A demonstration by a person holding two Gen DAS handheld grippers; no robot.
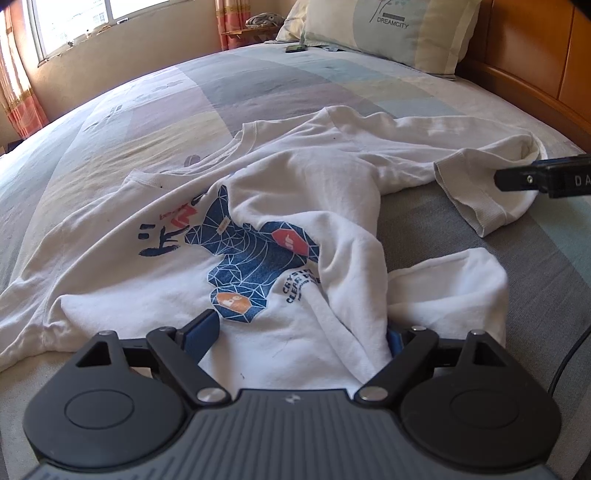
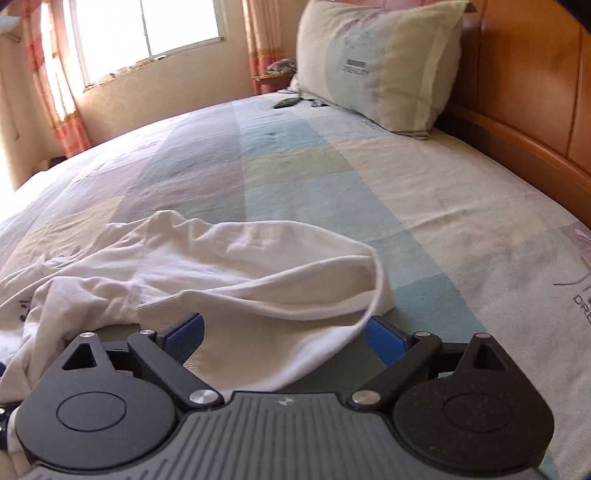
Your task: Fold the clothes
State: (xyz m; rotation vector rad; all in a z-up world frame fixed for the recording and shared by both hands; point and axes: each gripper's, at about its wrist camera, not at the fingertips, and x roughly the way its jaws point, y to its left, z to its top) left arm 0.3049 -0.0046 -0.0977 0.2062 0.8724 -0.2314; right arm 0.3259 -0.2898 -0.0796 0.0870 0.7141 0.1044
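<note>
A white T-shirt [image 1: 155,266] with a blue and orange print lies crumpled on the bed. My left gripper [image 1: 299,332] is open, its blue pads on either side of a bunched fold near the shirt's lower edge. My right gripper [image 2: 286,334] is open around a sleeve [image 2: 266,332] of the same shirt [image 2: 207,266], and its black finger shows in the left wrist view [image 1: 543,177] beside that sleeve [image 1: 480,195]. Neither gripper's pads press the cloth.
The bed [image 2: 332,177] has a pastel checked cover. A pillow [image 2: 376,62] leans on the wooden headboard [image 2: 528,88] at the back right. A small dark object [image 1: 295,48] lies near the pillow. A window [image 2: 147,33] and curtains stand behind. A black cable [image 1: 565,358] hangs at right.
</note>
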